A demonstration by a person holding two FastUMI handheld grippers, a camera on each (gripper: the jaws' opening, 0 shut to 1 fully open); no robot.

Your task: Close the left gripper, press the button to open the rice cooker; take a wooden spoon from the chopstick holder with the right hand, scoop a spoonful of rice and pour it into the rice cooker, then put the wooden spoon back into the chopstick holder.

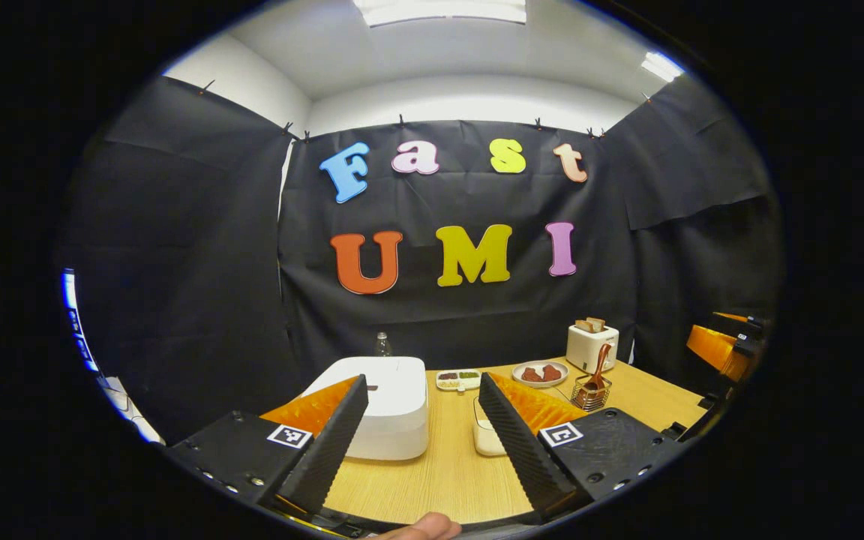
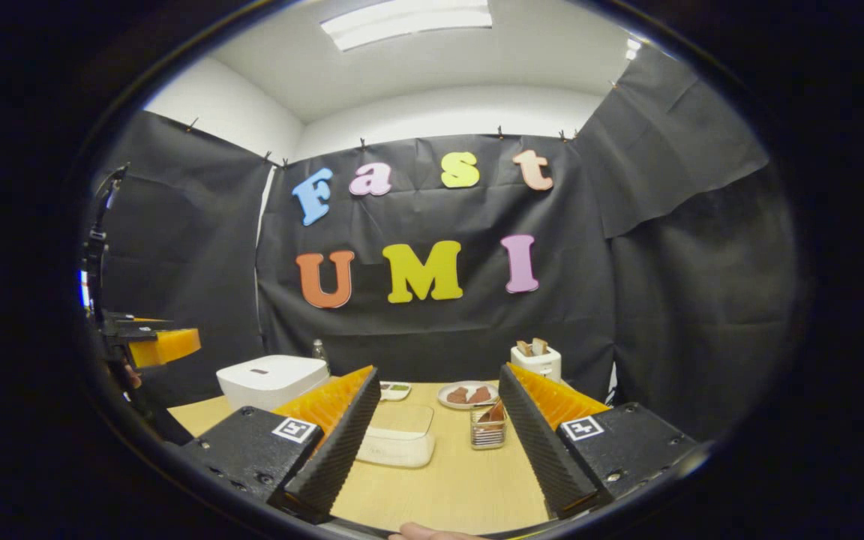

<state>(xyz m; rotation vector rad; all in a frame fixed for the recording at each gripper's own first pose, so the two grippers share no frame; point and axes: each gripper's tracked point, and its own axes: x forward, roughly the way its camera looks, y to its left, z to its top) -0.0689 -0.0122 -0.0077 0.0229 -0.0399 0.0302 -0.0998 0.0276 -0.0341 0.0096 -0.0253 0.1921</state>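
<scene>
Left gripper (image 1: pixel 421 409) is sitting wide open, holding nothing; it needs closing before pressing. Rice cooker (image 1: pixel 391 405) is resting at its 11 o'clock on the tabletop (image 1: pixel 439 480), lid down; looks rigid and heavy, so a firm push shouldn't shift it. Rice container (image 2: pixel 398 442) is lying mid-tabletop. Right gripper (image 2: pixel 439 409) is also hanging wide, empty. Wooden spoon (image 1: pixel 597 371) is standing in the chopstick holder (image 2: pixel 487 429) at 1 o'clock: light, stiff, smooth, so I'd grip mid-handle.

Right gripper (image 2: pixel 439 405): jaws spread wide, holding nothing, above the desk (image 2: pixel 462 487).
Rice cooker (image 2: pixel 271 379): lid closed.
Rice container (image 2: pixel 398 444): right of the rice cooker.
Chopstick holder (image 2: pixel 487 429): right of the rice container.
</scene>
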